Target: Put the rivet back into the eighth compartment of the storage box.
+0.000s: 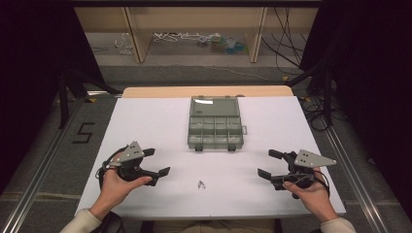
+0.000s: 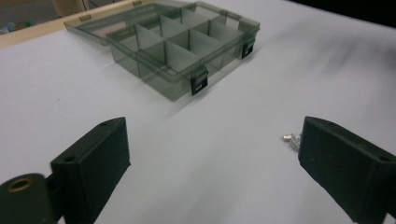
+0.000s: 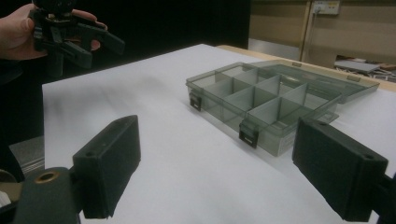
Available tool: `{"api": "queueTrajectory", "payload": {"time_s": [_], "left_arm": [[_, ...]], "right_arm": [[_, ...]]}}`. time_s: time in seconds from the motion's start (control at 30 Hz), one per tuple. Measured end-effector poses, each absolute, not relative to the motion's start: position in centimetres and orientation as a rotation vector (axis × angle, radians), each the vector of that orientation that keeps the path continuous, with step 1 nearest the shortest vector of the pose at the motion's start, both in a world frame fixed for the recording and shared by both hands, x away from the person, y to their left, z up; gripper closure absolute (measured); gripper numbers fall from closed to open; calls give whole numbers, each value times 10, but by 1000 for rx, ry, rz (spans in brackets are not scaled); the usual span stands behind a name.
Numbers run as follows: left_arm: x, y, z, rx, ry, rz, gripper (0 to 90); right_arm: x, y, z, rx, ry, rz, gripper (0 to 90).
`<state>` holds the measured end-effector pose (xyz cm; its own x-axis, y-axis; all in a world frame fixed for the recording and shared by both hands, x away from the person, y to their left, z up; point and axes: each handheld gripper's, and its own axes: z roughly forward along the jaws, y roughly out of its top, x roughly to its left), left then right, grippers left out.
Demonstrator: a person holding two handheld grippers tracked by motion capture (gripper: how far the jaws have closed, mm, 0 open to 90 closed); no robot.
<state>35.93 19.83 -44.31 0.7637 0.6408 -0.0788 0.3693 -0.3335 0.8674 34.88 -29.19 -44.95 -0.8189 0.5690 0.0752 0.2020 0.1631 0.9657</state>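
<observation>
Screws (image 1: pixel 200 184) lie on the table (image 1: pixel 145 126) between left claw (image 1: pixel 156 162) and right claw (image 1: pixel 266 164), both spread, empty.

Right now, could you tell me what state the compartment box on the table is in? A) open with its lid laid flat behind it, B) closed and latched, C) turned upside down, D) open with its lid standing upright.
A: the compartment box shows its bare dividers, and its lid lies flat on the table on the far side.
</observation>
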Motion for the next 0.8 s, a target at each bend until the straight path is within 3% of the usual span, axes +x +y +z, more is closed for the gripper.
{"api": "queueTrajectory", "payload": {"time_s": [0.1, 0.47, 0.8], "left_arm": [[359, 195, -442, 2022, 736, 353, 164], [370, 145, -441, 2459, 467, 209, 163], [383, 95, -447, 2602, 359, 119, 204]], "right_arm": [[349, -292, -450, 744, 2141, 1701, 164], [349, -292, -449, 740, 2174, 1647, 164], [348, -290, -450, 754, 2191, 1678, 164]]}}
